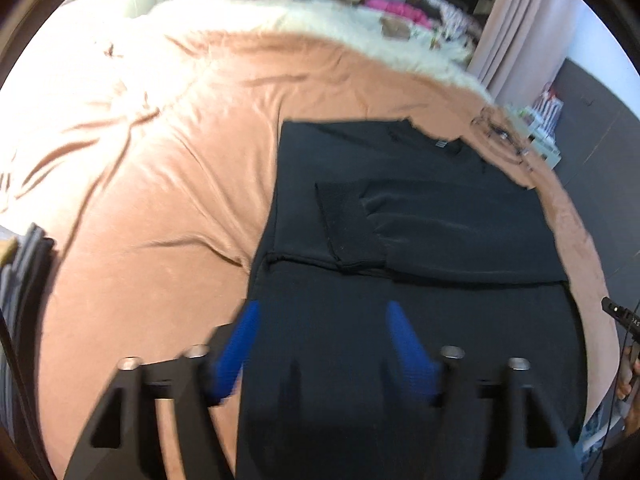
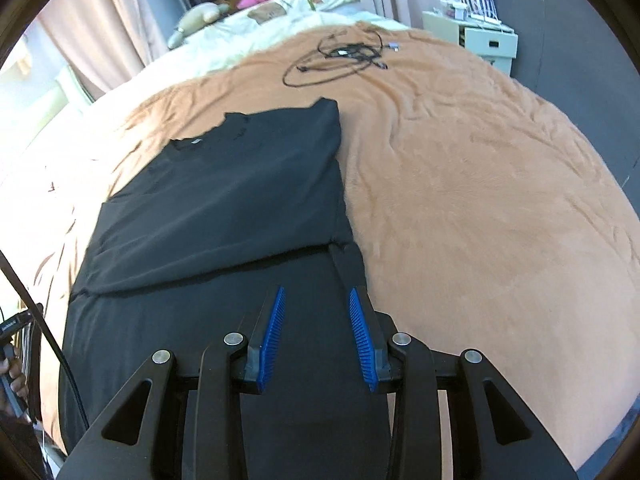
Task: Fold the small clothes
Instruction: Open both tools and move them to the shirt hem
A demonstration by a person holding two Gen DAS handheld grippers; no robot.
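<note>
Shirt (image 1: 420,216) lies flat on my blanket (image 1: 140,200), sides tucked in; my left gripper (image 1: 322,316) and right gripper (image 2: 316,300) hang open, holding nothing.

one black shirt (image 2: 224,200), one orange blanket (image 2: 480,200), one cable tangle (image 2: 340,58), two grippers (image 2: 316,300)

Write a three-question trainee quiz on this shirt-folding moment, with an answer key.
1. True or false: the left gripper is clamped on the black shirt.
2. What lies on the orange blanket beyond the shirt's collar? A) coiled black cable B) a shoe C) a book
3. Which parts of the shirt are folded onto its body?

Key
1. False: both it and the right gripper stand open above the cloth.
2. A, the cable.
3. The sleeves, with the sides.
</note>
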